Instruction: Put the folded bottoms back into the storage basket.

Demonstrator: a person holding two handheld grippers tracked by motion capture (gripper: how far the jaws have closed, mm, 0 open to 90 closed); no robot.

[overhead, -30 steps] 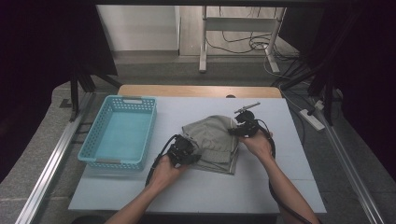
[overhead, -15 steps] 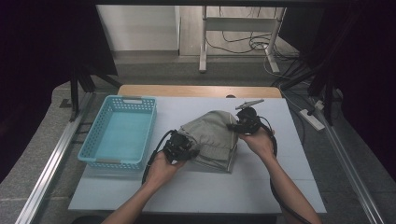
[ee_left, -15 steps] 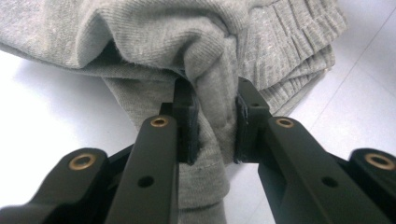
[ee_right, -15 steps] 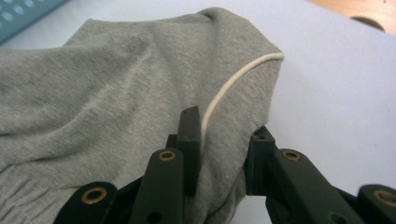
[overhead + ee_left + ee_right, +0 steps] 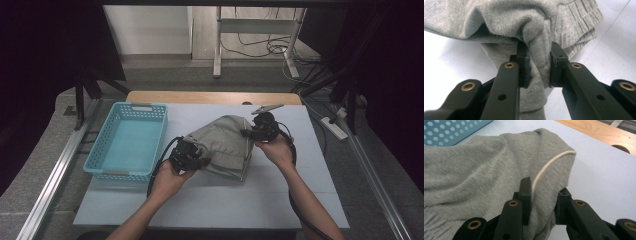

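Observation:
A folded grey knitted garment (image 5: 225, 145) lies in the middle of the white table, partly lifted at two sides. My left gripper (image 5: 192, 159) is shut on a bunched fold at its near left edge; in the left gripper view the grey garment (image 5: 537, 57) is pinched between the black jaws, with its ribbed cuff behind. My right gripper (image 5: 250, 133) is shut on the far right edge; in the right gripper view the grey garment (image 5: 499, 170) fills the jaws, with a white cord (image 5: 546, 167) running along the held corner.
A light blue plastic basket (image 5: 129, 142) stands on the table left of the garment. The white table top (image 5: 250, 200) ends at a wooden strip (image 5: 210, 97) at the back. A metal clip (image 5: 267, 108) lies behind my right gripper. Cables trail from both grippers.
Both grippers have risen a little with the garment held, so its edges lift off the table. The right gripper has drifted slightly away from the person.

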